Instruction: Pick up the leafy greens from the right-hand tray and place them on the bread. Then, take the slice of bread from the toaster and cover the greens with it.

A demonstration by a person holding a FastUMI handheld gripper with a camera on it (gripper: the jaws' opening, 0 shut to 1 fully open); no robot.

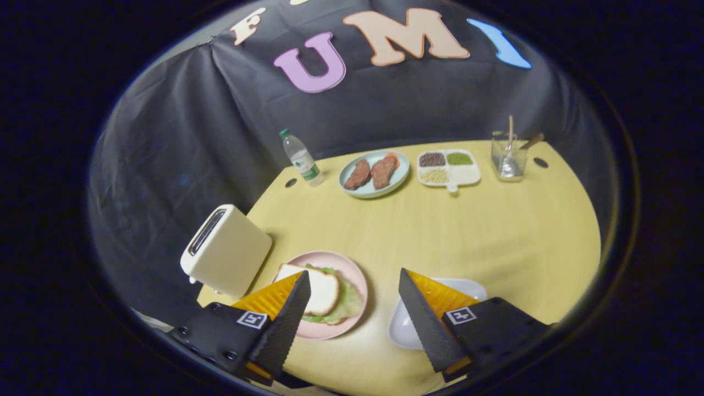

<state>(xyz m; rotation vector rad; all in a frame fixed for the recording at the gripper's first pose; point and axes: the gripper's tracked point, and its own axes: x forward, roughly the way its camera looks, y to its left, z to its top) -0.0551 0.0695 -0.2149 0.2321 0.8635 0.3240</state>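
Observation:
A pink plate [352,269] lies on the yellow table just ahead of my left finger. On it rests a slice of bread [319,289] over leafy greens [346,305] that stick out at its right and near sides. A cream toaster [226,250] stands to the left of the plate, its slot dark. A white tray [467,287] sits behind my right finger and looks bare. My gripper [355,283] hovers above the table, open, with nothing between its fingers.
At the back of the table stand a water bottle [300,158], a pale blue plate with pieces of meat [374,173], a white divided dish of grains [448,166] and a glass with utensils [509,157]. Black cloth walls the booth behind and to the left.

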